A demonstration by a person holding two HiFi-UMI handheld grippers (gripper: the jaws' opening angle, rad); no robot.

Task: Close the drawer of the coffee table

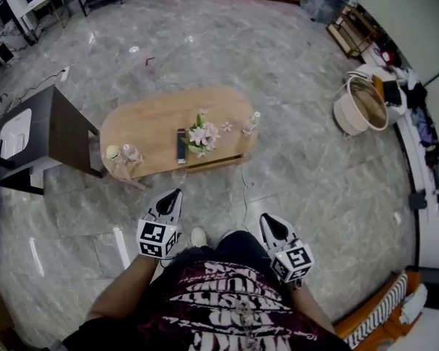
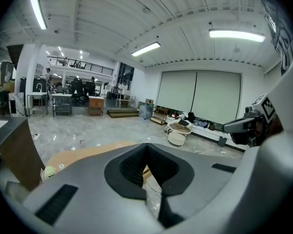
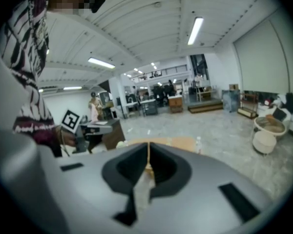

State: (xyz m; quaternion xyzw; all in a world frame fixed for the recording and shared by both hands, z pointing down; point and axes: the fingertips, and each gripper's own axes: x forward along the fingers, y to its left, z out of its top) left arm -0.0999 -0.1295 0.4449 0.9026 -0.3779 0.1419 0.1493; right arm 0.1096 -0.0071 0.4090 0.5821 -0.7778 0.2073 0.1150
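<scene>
An oval wooden coffee table (image 1: 154, 123) stands on the marble floor ahead of me. Its drawer (image 1: 218, 161) shows as a wooden strip sticking out a little from under the near edge. My left gripper (image 1: 177, 194) is shut and holds nothing. It hangs over the floor a short way in front of the table. My right gripper (image 1: 266, 220) is also shut and empty, further back and to the right. In the left gripper view the closed jaws (image 2: 146, 146) point at the table (image 2: 83, 153). The right gripper view shows its pads (image 3: 149, 147) together, with the table (image 3: 183, 143) beyond.
On the table are a flower bunch (image 1: 202, 134), a dark remote (image 1: 181, 145), a small bottle (image 1: 253, 121) and a cup (image 1: 114, 152). A dark side table (image 1: 55, 123) stands left. A round basket (image 1: 362, 104) sits right. A cable (image 1: 246, 190) runs over the floor.
</scene>
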